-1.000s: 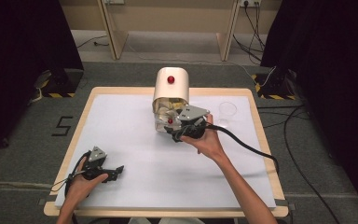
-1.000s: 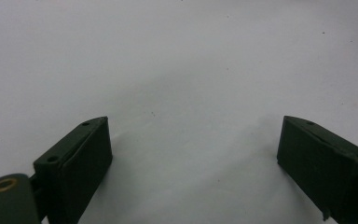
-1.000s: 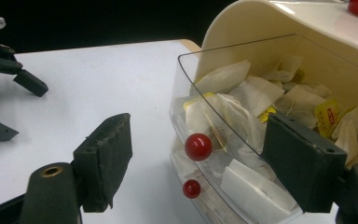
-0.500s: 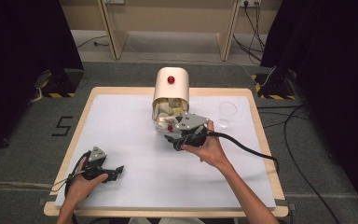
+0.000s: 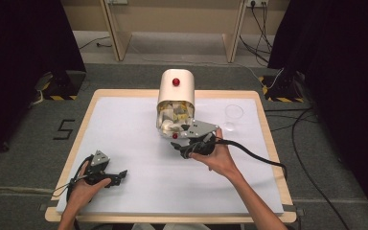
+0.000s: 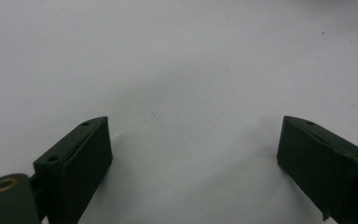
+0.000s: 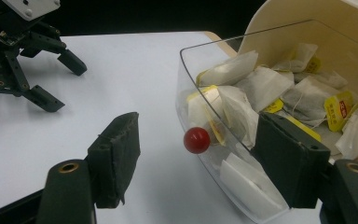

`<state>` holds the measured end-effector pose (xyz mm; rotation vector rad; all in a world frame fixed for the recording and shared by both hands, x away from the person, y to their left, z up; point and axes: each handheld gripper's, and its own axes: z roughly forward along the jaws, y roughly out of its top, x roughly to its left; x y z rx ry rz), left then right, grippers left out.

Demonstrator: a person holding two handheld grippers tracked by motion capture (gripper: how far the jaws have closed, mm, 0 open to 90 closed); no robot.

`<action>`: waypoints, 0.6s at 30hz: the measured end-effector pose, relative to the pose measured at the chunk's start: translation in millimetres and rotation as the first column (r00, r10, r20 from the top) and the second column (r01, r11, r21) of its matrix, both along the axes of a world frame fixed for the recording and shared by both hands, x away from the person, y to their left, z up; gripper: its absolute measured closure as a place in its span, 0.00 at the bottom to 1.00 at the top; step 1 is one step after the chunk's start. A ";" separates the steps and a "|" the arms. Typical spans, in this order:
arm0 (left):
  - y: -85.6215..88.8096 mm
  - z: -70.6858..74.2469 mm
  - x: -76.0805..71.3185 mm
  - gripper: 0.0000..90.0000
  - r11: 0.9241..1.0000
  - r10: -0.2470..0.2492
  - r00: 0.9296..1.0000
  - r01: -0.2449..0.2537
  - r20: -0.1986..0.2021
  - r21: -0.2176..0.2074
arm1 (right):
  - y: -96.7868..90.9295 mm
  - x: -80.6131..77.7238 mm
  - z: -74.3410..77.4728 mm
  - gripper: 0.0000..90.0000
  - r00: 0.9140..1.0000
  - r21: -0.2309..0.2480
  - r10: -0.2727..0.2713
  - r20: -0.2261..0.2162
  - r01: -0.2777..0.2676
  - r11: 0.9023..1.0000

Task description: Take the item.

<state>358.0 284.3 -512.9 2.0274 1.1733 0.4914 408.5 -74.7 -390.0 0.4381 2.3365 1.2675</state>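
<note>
A cream container (image 5: 175,91) with a red button on top stands at the back middle of the table. Its clear curved front flap (image 7: 223,154) covers several tea bags (image 7: 261,88). A small red knob (image 7: 196,140) sits on that flap, also seen from above as the red knob (image 5: 175,136). My right gripper (image 5: 177,142) is at the flap. In the right gripper view, the right gripper (image 7: 193,126) has the knob between its jaws, and the pads do not touch it. The jaws have just been closing. My left gripper (image 5: 120,176) rests at the near left; seen close, the left gripper (image 6: 193,123) is open over bare white surface.
A clear cup (image 5: 233,115) stands right of the container. The right gripper's black cable (image 5: 258,155) trails across the white sheet (image 5: 124,124) toward the right edge. The wooden table rim (image 5: 268,139) frames the sheet.
The right gripper has shifted a little toward the near side along the container's front, down to the red knob on the flap. The left hand has not moved.
</note>
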 end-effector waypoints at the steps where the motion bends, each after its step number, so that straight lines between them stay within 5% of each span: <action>1: 0.0 0.0 0.0 0.10 1.000 0.000 1.000 0.000 0.000 0.000 | -0.4 -0.4 -0.2 0.35 1.000 0.001 0.001 0.002 -0.001 1.000; 18: 0.0 0.0 0.0 0.10 1.000 -0.001 1.000 0.001 0.000 0.000 | -1.4 -10.3 -2.6 0.38 1.000 -0.013 0.016 -0.009 -0.016 1.000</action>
